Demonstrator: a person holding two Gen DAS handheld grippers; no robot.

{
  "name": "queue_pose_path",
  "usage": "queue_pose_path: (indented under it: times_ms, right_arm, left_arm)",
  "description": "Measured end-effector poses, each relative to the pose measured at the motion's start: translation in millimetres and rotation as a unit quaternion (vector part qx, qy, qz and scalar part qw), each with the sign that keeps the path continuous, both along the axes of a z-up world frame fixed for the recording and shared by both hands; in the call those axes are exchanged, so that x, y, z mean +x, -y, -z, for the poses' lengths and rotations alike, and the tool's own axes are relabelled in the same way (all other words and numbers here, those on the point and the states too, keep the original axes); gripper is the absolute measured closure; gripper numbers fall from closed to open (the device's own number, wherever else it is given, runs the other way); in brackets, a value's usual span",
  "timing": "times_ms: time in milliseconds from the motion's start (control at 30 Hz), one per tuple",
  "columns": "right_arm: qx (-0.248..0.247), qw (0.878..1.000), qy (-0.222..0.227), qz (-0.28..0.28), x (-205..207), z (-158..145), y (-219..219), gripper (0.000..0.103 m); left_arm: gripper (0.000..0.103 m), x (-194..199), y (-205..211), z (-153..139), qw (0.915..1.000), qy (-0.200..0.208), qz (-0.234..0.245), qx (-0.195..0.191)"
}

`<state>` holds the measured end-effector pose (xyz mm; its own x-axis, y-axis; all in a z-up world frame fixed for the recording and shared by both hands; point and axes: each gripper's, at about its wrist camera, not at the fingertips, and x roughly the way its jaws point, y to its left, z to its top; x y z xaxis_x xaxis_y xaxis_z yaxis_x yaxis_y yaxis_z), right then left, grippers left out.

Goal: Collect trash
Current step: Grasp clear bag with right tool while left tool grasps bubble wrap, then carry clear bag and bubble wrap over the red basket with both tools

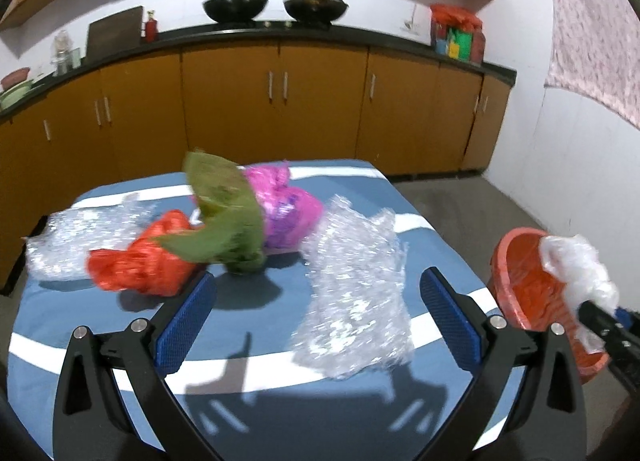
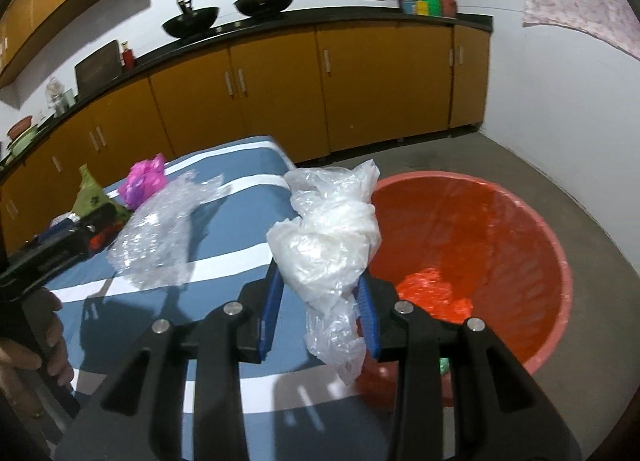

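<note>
My right gripper is shut on a crumpled white plastic bag and holds it over the near rim of the red bin, which has a red liner and red trash inside. The bag and bin also show in the left wrist view. My left gripper is open and empty above the blue striped table. Ahead of it lie a clear bubble wrap sheet, a red bag, a green bag, a pink bag and another clear wrap.
The bin stands on the grey floor right of the table. Orange kitchen cabinets with a black counter and two woks run along the back wall. A white wall is at the right.
</note>
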<state>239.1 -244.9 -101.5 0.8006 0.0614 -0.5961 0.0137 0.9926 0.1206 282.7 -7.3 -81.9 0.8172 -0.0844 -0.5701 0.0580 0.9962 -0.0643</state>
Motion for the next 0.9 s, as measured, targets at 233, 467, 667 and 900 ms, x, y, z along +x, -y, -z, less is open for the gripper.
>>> queue_pose_path:
  times_ms: [233,467,667,900]
  right_arm:
    - [0.004,1.0,-0.008,0.03,1,9,33,0.068]
    - [0.011,0.999,-0.013,0.047,4,15,48,0.068]
    - [0.013,0.999,-0.011,0.048,1,14,46,0.068]
    - [0.017,0.999,0.001,0.046,-10,3,43,0.068]
  left_arm:
    - [0.003,29,17,20,0.9989,-0.041,0.008,0.024]
    - [0.038,40,19,35,0.9963,-0.082,0.026,0.003]
    - [0.071,30,19,36,0.9951,-0.087,0.047,0.001]
    - [0.082,12,14,18,0.9957,-0.068,0.063,-0.007]
